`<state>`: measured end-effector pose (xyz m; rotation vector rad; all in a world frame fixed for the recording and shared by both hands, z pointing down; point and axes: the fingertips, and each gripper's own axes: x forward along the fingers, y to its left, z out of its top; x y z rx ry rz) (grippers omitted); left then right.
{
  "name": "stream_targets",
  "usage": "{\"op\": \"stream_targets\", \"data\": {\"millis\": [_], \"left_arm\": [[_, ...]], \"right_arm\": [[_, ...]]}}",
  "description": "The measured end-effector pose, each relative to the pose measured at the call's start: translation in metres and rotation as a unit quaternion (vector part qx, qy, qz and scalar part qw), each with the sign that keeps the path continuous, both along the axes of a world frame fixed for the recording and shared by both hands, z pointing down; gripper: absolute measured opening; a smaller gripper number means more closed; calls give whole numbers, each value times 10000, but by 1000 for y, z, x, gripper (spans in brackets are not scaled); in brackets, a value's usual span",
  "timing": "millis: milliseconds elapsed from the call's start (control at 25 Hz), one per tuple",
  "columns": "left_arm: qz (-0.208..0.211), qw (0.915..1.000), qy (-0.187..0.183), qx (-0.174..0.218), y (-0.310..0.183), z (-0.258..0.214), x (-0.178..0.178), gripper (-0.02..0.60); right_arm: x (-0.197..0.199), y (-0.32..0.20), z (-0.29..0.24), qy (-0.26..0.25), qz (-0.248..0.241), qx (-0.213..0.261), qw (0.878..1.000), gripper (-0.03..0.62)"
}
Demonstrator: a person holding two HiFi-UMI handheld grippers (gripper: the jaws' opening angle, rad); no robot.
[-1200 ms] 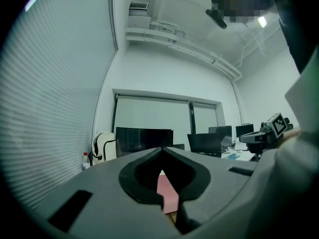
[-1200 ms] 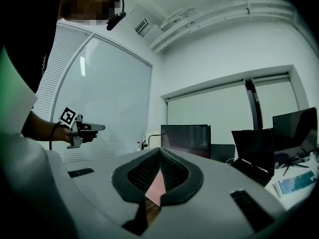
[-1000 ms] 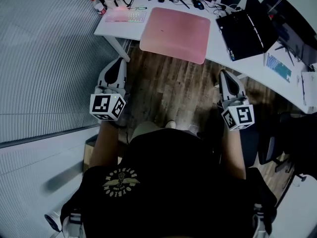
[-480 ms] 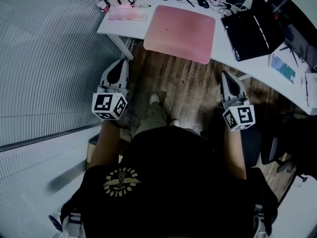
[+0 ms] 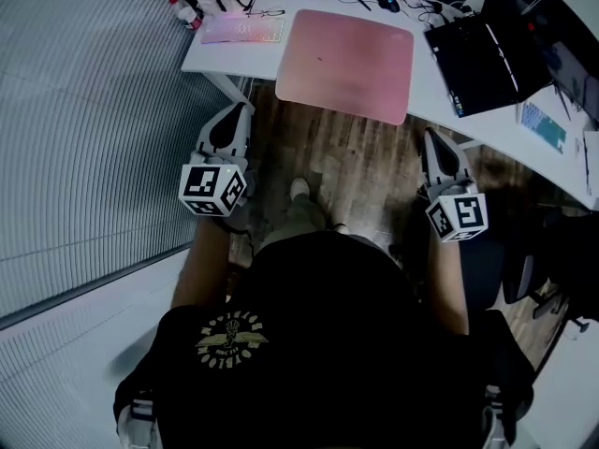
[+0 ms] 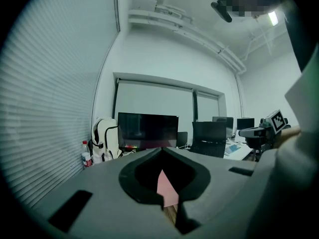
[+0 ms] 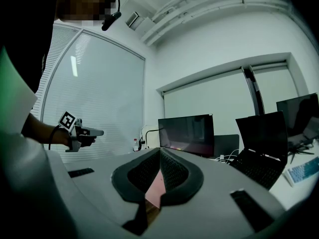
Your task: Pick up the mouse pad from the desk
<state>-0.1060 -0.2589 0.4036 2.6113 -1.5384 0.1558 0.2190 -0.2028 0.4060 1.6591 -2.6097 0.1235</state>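
A large pink mouse pad [image 5: 346, 51] lies on the white desk [image 5: 430, 82], its near edge hanging a little over the desk's front edge. My left gripper [image 5: 233, 117] is held short of the desk, near its left leg, jaws shut and empty. Off to the right, my right gripper [image 5: 438, 139] hovers over the wooden floor just before the desk edge, likewise shut with nothing in it. In the left gripper view a sliver of the pink mouse pad [image 6: 166, 187] shows past the shut jaws; the right gripper view also shows the mouse pad [image 7: 155, 189] that way.
On the desk stand an open black laptop [image 5: 487, 54], a light keyboard [image 5: 243, 29], a monitor [image 6: 148, 129] and cables at the back, and a white backpack [image 6: 105, 139] at the left. A ribbed blind wall [image 5: 84, 120] runs along the left. A dark chair [image 5: 524, 269] stands at the right.
I have stepped closer to the desk; both grippers have moved forward towards its front edge and stayed shut. The mouse pad has not moved.
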Motion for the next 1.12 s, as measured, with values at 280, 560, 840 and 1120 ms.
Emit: {"op": "stream_targets", "data": {"millis": [280,560,840,1120], "left_arm": [[26,9999,42,-126,-49,9,-11,7],[190,9996,101,-194,-90,16,-12,6],[516,9975,123,-472,-128,43,-15,7],[1015,9917,144,-770,-166,74,-12,7]], "right_arm": [[-13,-44,3,82,15,-66,9999,2],[-20,-83,0,142,127,-93,9998,2],[-18,-108,14,276,517,-298,9978,2],[-14,-123,40,507,944,-666,9920,2]]}}
